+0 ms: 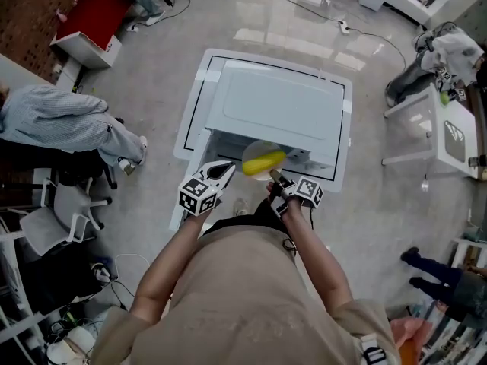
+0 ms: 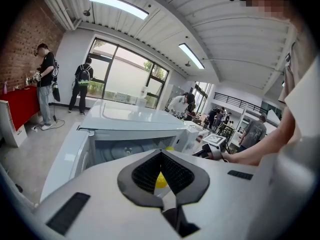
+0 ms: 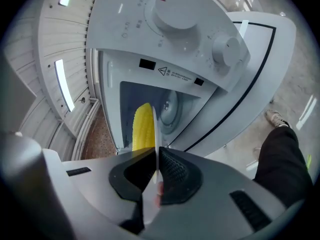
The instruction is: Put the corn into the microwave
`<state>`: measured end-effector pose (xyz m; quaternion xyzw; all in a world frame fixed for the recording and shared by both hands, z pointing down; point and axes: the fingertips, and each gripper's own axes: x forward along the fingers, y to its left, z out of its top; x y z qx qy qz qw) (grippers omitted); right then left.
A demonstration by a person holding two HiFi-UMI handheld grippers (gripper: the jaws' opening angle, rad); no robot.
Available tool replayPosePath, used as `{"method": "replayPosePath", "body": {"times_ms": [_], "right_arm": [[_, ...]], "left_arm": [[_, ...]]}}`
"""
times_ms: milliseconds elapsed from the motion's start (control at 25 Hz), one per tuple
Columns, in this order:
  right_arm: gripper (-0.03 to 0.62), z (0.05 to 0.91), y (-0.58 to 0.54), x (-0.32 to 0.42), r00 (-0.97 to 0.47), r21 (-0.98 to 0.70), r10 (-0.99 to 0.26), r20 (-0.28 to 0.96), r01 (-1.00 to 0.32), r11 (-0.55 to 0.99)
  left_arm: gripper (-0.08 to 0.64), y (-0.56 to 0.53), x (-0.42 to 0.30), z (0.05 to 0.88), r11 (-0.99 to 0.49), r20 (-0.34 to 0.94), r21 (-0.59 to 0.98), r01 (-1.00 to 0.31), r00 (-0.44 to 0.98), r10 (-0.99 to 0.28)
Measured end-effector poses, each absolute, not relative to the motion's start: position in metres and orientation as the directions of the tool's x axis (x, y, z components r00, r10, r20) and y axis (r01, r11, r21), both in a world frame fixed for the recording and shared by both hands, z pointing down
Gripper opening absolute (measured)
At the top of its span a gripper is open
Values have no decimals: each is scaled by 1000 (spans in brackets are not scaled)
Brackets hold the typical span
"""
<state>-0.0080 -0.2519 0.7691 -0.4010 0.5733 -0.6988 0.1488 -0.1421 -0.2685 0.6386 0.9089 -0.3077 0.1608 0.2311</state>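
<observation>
A yellow corn cob (image 1: 264,161) lies on a small white plate (image 1: 255,147) at the mouth of the white microwave (image 1: 281,101), whose cavity is open towards me. My right gripper (image 1: 274,177) is shut on the plate's near rim. In the right gripper view the plate (image 3: 156,129) stands edge-on between the pads, with the corn (image 3: 142,126) on its left and the cavity behind. My left gripper (image 1: 227,169) hovers just left of the plate, jaws together and holding nothing. Through its pads (image 2: 142,176) in the left gripper view a bit of corn (image 2: 160,180) shows.
The microwave stands on a white table (image 1: 199,90) with a black border line. Its two knobs (image 3: 175,9) are above the cavity in the right gripper view. A seated person (image 1: 61,120) and chair (image 1: 61,211) are at the left, a white cart (image 1: 434,128) at the right.
</observation>
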Motion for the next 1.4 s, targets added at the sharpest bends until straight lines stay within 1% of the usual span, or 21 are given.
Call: {"method": "replayPosePath", "body": {"times_ms": [200,400,640,880,1400], "right_arm": [[18,787,-267,-12,-605,-927,-702,375,-237,-290],[18,813,-285,-12,-562,-944,-759,329,-203,-259],[21,839,-305,-15,-528,-946,-786,323,-189,-262],[21,847,-321,-12,-483,-956,-825,293,-119,-270],[20,861,-336,-12,-456,-925,-810,368,-89,-369]], "left_arm": [[5,-266,-140,647,-710,458,317,-629,757,-466],[5,-262,-140,656,-712,493,313,-628,748,-444],[5,-259,-133,665,-724,523,305,-619,744,-416],[5,-252,-128,667,-737,538,298,-607,744,-396],[5,-244,-126,669,-739,549,292,-607,739,-390]]}}
